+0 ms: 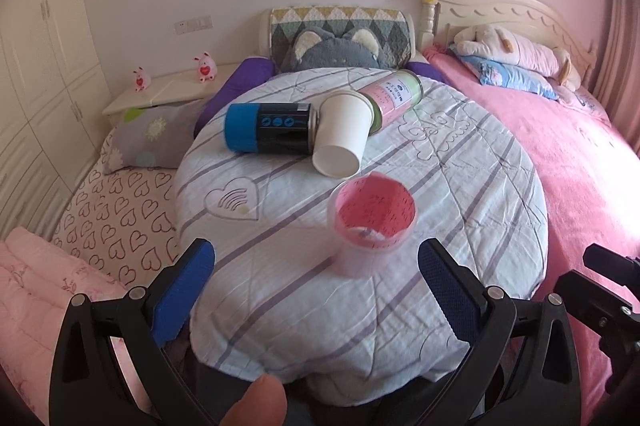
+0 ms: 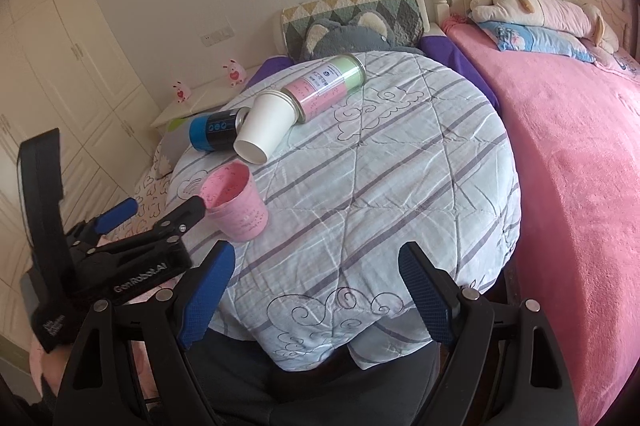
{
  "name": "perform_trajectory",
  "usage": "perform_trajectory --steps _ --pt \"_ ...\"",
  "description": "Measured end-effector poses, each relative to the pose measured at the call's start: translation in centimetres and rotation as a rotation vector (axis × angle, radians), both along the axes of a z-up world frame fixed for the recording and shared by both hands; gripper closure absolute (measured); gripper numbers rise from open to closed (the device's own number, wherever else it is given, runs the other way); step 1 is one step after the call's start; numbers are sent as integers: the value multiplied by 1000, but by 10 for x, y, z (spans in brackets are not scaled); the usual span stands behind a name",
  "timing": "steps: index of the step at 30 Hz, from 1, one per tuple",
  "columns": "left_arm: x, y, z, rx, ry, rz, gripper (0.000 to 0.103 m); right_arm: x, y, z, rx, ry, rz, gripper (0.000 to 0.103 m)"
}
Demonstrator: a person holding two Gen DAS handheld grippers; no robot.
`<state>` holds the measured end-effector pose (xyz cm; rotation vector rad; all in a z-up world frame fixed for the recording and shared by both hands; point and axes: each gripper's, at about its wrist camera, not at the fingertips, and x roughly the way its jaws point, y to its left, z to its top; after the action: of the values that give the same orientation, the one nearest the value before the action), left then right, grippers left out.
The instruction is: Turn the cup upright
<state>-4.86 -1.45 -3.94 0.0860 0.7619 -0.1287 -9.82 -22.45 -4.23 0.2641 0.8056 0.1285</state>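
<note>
A pink plastic cup (image 1: 370,222) stands upright, mouth up, on the round table's striped cloth (image 1: 460,186). It also shows in the right wrist view (image 2: 238,206). A white paper cup (image 1: 344,134) lies on its side behind it, open end toward me, and shows in the right wrist view (image 2: 266,132). My left gripper (image 1: 316,266) is open, its blue pads wide apart just short of the pink cup. In the right wrist view the left gripper (image 2: 160,208) sits beside the pink cup. My right gripper (image 2: 316,282) is open and empty over the table's near edge.
A blue-and-black can (image 1: 268,126) and a pink-and-green can (image 1: 394,96) lie on their sides by the white cup. Beds with a pink blanket (image 2: 580,166), pillows and plush toys surround the table. A nightstand (image 1: 160,92) stands at the left.
</note>
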Motion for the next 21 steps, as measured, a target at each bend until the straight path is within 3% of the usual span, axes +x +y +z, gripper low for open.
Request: perform_trajectory --steps 6,21 --pt "-31 18 9 46 35 -1 0 -20 17 0 -24 -37 -8 18" --pt "-75 37 26 95 -31 27 0 -51 50 5 -76 -131 12 18"
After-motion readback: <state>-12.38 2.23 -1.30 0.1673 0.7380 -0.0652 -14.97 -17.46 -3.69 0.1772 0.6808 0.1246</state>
